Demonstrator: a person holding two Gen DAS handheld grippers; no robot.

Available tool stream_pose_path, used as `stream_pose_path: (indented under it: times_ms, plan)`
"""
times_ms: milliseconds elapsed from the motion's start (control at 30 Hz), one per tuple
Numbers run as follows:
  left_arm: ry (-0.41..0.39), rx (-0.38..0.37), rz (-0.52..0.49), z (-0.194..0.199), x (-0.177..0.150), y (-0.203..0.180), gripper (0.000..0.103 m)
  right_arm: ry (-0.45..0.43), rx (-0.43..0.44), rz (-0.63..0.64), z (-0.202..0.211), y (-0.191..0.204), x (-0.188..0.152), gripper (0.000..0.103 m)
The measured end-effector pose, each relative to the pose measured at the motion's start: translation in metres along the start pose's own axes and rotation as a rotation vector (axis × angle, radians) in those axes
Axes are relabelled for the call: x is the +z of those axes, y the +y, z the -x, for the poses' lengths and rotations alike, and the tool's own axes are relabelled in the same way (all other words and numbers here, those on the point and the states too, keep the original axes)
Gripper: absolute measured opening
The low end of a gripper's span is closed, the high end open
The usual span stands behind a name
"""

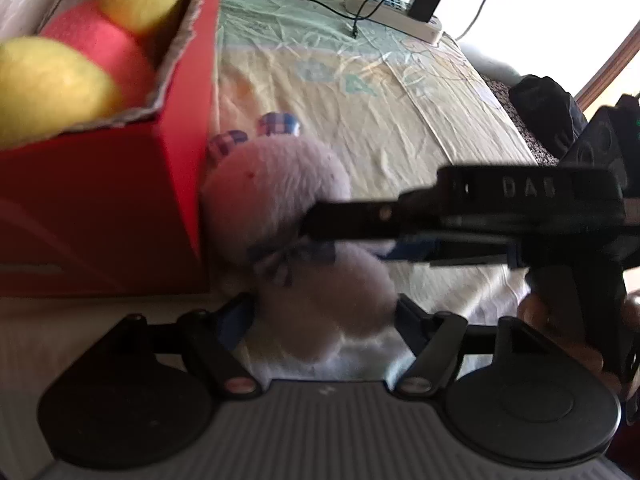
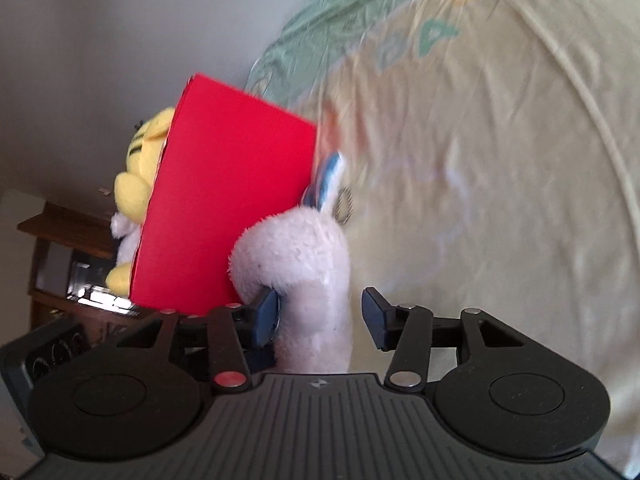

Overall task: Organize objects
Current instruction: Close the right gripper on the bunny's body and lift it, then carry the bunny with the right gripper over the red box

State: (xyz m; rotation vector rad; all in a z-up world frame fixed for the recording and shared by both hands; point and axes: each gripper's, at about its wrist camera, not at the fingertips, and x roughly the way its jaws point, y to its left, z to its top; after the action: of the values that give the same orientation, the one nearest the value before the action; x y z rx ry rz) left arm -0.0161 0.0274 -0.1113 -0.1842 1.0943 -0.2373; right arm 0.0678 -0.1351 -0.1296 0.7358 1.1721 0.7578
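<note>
Reading "DAB" in raised letters, a marking is seen on the black right gripper (image 1: 316,236) body as it crosses the left wrist view from 3 o'clock; no other writing can be made out, though large green letters printed on the sheet (image 1: 400,120) are too creased and blurred to be read.

A pale plush (image 1: 280,192) with plaid ears is seen lying on the sheet, pressed against the side of a red box (image 1: 104,208). In the left wrist view the left gripper (image 1: 324,316) is held about half open, its fingers set on either side of the plush's lower body; whether they press it cannot be told. The plush's head is placed at 12 o'clock from that gripper, the box at 10 o'clock.

In the right wrist view the right gripper (image 2: 320,316) is seen part open, the plush (image 2: 304,272) lying between its fingers: the left pad is touching the fur, the right pad is kept just clear of it. The box (image 2: 228,208) is found at 11 o'clock, with a yellow plush (image 2: 136,184) held inside.

A power strip (image 1: 396,12) with a charger is seen at 1 o'clock on the far sheet.
</note>
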Motion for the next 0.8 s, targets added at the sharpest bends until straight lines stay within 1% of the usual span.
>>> stream_pose_path:
  times_ms: [33, 67, 100, 200, 433, 533, 633, 800]
  plan:
    - [0.001, -0.003, 0.002, -0.001, 0.0, 0.001, 0.071, 0.014, 0.012, -0.001, -0.003, 0.0, -0.002, 0.043]
    - [0.003, -0.007, 0.002, -0.002, 0.001, 0.002, 0.07, 0.021, 0.023, 0.003, -0.004, 0.002, -0.003, 0.04]
    - [0.005, -0.009, -0.002, -0.003, 0.001, 0.001, 0.068, 0.017, 0.021, 0.014, -0.002, 0.004, -0.005, 0.039]
    - [0.007, -0.016, -0.023, -0.004, 0.0, -0.002, 0.067, 0.015, 0.012, 0.05, 0.002, 0.009, -0.01, 0.036]
    - [0.025, -0.044, -0.065, -0.001, -0.004, -0.008, 0.066, 0.026, -0.004, 0.075, 0.016, 0.011, -0.024, 0.036]
    - [0.034, -0.051, -0.1, 0.001, -0.01, -0.016, 0.066, 0.023, -0.024, 0.085, 0.022, 0.012, -0.032, 0.036]
    - [0.036, -0.052, -0.137, 0.005, -0.018, -0.023, 0.066, 0.031, -0.036, 0.117, 0.028, 0.018, -0.041, 0.036]
    - [0.026, -0.068, -0.17, 0.018, -0.029, -0.027, 0.066, 0.036, -0.05, 0.167, 0.037, 0.029, -0.055, 0.036]
